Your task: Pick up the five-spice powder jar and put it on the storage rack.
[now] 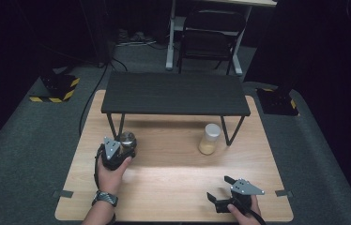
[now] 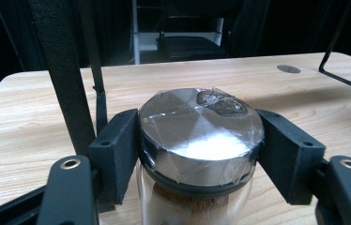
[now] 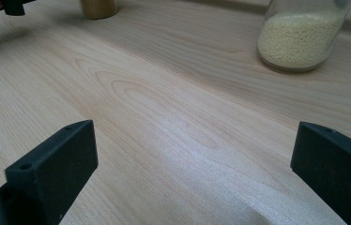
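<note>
Between the left gripper's (image 2: 201, 150) fingers (image 2: 117, 154), a spice jar (image 2: 197, 187) with a foil-wrapped metal lid (image 2: 202, 133) is sitting clamped at the lid, standing on the desk (image 1: 173, 187) beside a leg of the black shelf (image 1: 176, 93). Grasping looks finished; lifting straight up seems next. The right gripper (image 3: 192, 154) is resting wide open over bare wood, near a grain jar (image 3: 302, 37).

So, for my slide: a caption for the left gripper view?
Left tool shut on a silver-lidded jar standing on the wooden table.

A dim lab: hazard-taped stands (image 1: 57, 87), trailing cables (image 1: 90, 101), bare wooden test table (image 1: 173, 187).
</note>
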Demonstrator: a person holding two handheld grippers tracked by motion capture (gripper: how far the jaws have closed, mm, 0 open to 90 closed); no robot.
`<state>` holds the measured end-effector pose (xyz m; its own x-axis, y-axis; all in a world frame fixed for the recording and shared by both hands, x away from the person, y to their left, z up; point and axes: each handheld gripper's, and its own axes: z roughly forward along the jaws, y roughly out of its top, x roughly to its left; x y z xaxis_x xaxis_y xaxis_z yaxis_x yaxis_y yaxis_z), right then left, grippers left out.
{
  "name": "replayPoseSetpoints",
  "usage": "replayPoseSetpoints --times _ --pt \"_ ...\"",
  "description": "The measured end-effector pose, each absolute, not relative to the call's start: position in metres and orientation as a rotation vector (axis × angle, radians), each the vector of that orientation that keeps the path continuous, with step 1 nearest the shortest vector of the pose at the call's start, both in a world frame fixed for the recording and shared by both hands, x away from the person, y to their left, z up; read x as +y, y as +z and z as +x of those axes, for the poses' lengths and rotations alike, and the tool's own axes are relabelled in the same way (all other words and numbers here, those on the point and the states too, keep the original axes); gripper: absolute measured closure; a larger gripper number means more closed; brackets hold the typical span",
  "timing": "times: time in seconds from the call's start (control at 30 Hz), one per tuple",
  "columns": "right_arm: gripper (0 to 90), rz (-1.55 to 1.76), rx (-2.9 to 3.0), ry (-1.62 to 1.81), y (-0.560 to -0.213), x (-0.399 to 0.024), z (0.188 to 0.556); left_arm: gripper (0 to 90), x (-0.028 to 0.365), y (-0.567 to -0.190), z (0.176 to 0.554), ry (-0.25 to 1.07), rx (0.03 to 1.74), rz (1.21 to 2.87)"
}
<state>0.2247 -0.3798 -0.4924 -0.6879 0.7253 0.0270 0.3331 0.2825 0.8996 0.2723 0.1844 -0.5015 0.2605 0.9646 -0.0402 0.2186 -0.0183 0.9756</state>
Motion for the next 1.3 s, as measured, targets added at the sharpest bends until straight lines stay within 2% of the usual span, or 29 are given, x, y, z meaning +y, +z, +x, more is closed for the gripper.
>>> replayPoseSetpoints --times 0.6,1.3 --pt "0.5 0.957 2.166 1.383 -0.493 -0.38 0.225 34.9 0.188 -0.492 0.264 0.88 1.144 1.472" --pt "0.5 0.956 2.169 1.379 -0.492 -0.38 0.225 34.9 0.188 -0.448 0.239 0.877 1.032 1.452"
